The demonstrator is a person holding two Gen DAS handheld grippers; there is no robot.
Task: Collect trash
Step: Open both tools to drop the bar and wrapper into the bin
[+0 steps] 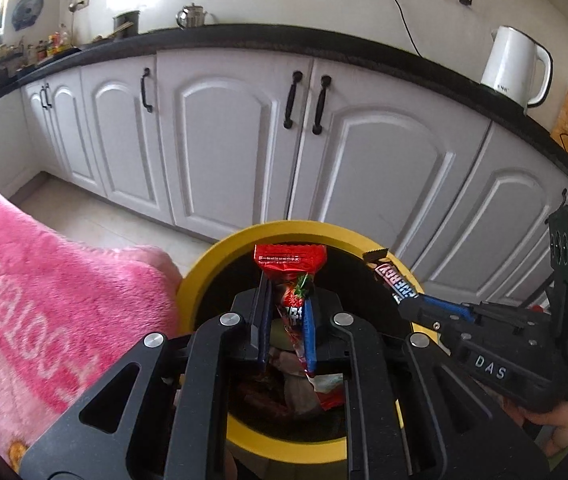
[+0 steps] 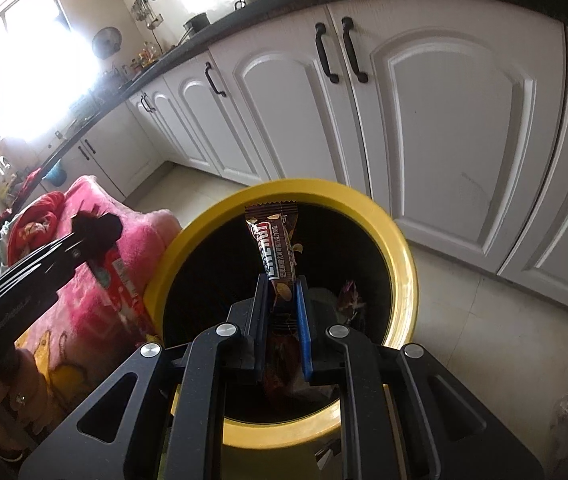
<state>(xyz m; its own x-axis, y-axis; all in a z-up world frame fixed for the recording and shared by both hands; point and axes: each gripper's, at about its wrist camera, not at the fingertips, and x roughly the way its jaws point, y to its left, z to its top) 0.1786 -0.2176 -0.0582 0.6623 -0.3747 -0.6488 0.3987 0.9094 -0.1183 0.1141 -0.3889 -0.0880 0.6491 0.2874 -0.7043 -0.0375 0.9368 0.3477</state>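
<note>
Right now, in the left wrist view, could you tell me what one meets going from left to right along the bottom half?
Pink blanket → yellow bin rim → red wrapper held in the left gripper → brown snack bar wrapper → right gripper holding it → a hand.

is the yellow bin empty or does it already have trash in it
Not empty. Inside the yellow bin, crumpled wrappers lie at the bottom, seen in both wrist views. How full it is, cannot tell.
</note>
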